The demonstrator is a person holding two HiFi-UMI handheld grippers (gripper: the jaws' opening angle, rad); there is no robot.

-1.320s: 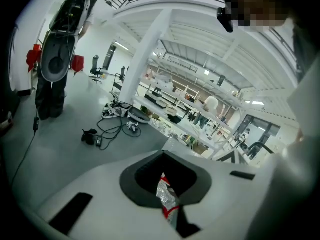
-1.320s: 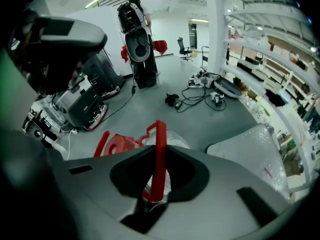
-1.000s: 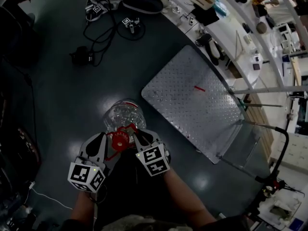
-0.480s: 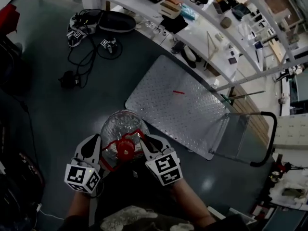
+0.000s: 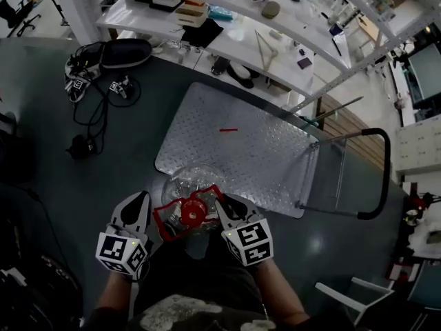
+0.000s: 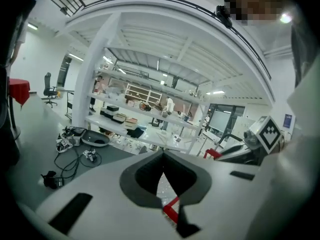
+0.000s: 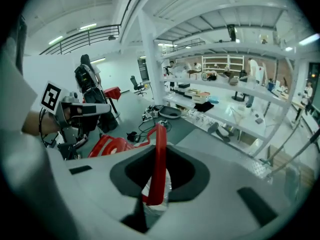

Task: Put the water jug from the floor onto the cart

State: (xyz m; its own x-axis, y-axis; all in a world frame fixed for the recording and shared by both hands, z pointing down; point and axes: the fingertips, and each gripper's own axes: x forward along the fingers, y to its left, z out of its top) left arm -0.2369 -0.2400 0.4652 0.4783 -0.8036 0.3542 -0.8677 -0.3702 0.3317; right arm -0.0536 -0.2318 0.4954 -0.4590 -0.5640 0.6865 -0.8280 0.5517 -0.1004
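The clear water jug (image 5: 189, 185), with its red cap (image 5: 191, 214) and red carry handle (image 5: 207, 197), hangs between my two grippers close to my body. In the head view its far side overlaps the near edge of the cart's diamond-plate deck (image 5: 241, 143). My left gripper (image 5: 147, 205) is shut on the handle's left side (image 6: 171, 210). On the right side, my right gripper (image 5: 222, 205) is shut on the red handle bar (image 7: 159, 159), which stands upright between its jaws. The cart's black push handle (image 5: 377, 178) is at the far right.
Cables and small devices (image 5: 89, 81) lie on the dark floor at the far left beside a black bag (image 5: 124, 50). White shelving (image 5: 227, 26) loaded with items runs behind the cart. A white chair (image 5: 344, 298) is at lower right. A short red mark (image 5: 228, 129) lies on the deck.
Both grippers have risen with the jug, and it has come off the floor. The jug has moved toward the cart, from beside it to overlapping its near edge.
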